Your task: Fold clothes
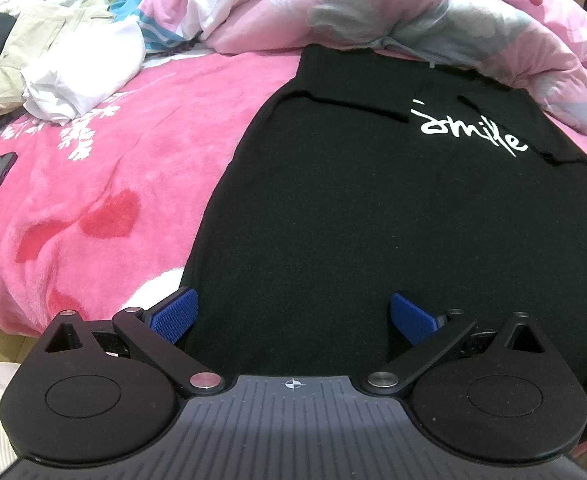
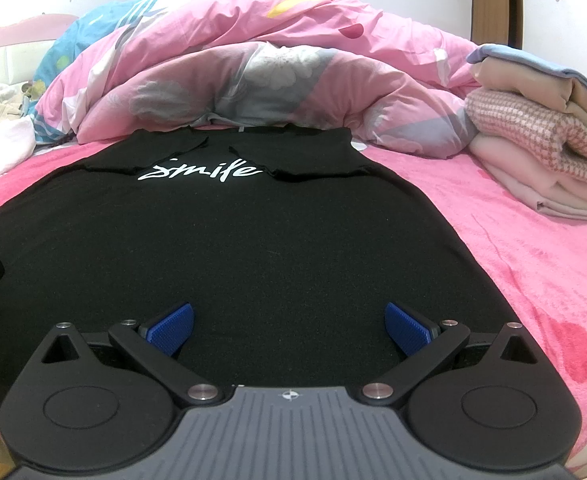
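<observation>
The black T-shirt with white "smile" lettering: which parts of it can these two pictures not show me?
- Black T-shirt bottom hem: both views, hidden behind the open left gripper and open right gripper.
- Collar: both views, tucked against the pink quilt.
- Sleeve ends: folded inward, black on black, outlines unclear.

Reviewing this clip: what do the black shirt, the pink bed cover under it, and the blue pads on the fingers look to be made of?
Black shirt: matte knit, probably cotton jersey; lies flat and limp, with white "smile" print.
Pink bed cover: plush fleece-like fabric; fuzzy nap with a soft sheen.
Blue pads: likely rubber or soft plastic; fine grid of raised dots.
</observation>
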### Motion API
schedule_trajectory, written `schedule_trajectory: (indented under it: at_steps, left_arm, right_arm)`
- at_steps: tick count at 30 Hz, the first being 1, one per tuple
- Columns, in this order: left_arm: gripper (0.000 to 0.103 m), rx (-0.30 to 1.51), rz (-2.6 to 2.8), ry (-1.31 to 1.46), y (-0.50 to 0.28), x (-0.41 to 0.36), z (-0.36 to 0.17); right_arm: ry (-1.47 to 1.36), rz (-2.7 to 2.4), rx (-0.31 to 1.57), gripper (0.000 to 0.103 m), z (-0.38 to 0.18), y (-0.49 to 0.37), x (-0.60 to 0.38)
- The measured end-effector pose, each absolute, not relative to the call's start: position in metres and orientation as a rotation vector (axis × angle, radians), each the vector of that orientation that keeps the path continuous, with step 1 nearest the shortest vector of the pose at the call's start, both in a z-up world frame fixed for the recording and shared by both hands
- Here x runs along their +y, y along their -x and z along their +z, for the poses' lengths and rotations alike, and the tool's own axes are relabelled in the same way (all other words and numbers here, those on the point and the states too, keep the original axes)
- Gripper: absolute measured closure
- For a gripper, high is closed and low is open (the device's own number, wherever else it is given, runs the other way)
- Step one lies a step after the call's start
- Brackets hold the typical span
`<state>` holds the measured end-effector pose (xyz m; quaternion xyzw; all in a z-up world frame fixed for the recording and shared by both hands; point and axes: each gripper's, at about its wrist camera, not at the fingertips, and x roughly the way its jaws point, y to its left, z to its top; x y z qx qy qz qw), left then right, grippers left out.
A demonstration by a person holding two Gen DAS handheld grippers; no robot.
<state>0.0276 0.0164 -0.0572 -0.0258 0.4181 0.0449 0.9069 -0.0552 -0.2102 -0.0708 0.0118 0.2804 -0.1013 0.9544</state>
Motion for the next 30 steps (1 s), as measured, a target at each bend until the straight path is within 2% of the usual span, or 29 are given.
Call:
schedule_trajectory:
  at_steps: [17,30]
  left_arm:
    - [0.000,0.860,0.091,0.057,-0.028,0.017,-0.058]
    - [0.000,0.750,0.047,0.058,-0.013,0.022,-0.060]
  right_arm:
    - [-0.016,-0.215,0.579,0.000,-0.070,0.053,-0.208]
    - [-0.014,-0.221,0.589,0.000,-0.070,0.052,-0.208]
